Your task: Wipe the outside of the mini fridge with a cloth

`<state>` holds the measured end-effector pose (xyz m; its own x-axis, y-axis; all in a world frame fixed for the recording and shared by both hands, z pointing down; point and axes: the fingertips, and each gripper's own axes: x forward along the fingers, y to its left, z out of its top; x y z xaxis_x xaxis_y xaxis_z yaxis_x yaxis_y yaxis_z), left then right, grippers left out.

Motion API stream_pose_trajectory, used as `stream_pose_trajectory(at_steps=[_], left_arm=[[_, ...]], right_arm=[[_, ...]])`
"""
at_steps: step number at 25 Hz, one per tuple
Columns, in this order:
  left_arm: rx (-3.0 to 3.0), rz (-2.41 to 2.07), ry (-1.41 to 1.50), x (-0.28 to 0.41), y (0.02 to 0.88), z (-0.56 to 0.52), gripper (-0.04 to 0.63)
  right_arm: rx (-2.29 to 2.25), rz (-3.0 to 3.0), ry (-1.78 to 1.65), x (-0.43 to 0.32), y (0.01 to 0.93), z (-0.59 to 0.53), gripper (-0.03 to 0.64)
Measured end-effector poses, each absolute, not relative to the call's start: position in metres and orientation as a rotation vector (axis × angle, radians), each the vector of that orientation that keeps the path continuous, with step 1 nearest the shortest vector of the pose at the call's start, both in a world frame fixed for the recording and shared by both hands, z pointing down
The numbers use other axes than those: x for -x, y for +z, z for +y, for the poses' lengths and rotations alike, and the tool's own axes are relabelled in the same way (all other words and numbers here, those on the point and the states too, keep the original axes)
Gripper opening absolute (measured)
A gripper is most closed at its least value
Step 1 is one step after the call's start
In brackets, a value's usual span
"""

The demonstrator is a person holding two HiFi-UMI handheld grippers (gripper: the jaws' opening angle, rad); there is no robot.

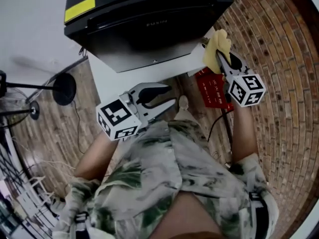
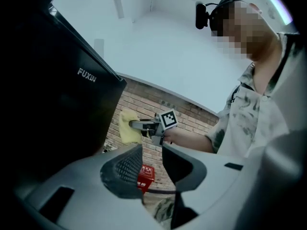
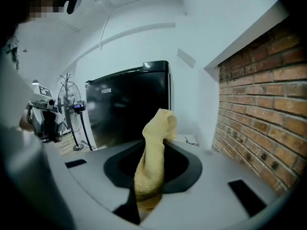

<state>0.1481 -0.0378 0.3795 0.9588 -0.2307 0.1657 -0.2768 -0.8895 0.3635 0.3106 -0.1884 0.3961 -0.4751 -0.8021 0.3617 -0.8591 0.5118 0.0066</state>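
At the right-hand corner of the black mini fridge [image 1: 149, 24], my right gripper [image 1: 221, 59] holds the yellow cloth [image 1: 218, 46]. The right gripper view shows its 2 jaws pressed together on the cloth [image 3: 152, 162], which stands up out of them in a bunched fold and flops over at the top. From the left gripper view the cloth [image 2: 126, 128] sits just beside the fridge's front edge; I cannot tell whether it touches.

My left gripper [image 1: 167, 96] hangs lower, in front of the fridge and well apart from the cloth. Its 2 jaws stand apart with nothing held between them. Through the gap I see only a red box [image 2: 145, 175] and brick.

The fridge [image 3: 129, 104] rests on a white surface [image 1: 107, 81]. A yellow label [image 1: 79, 9] marks 1 top corner. The red box [image 1: 213, 91] lies below the right gripper, next to a brick wall [image 3: 259, 104]. A black fan stand [image 1: 64, 88] is off to the left on the floor.
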Motion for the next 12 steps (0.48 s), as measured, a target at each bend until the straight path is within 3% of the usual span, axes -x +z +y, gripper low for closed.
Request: stream_pose_trajectory(at_steps=[12], left_arm=[[-2.767, -0.225, 0.271, -0.184, 0.388, 0.035, 0.12]], right_arm=[[-1.396, -2.445, 0.279, -0.309, 0.397, -0.054, 0.095]])
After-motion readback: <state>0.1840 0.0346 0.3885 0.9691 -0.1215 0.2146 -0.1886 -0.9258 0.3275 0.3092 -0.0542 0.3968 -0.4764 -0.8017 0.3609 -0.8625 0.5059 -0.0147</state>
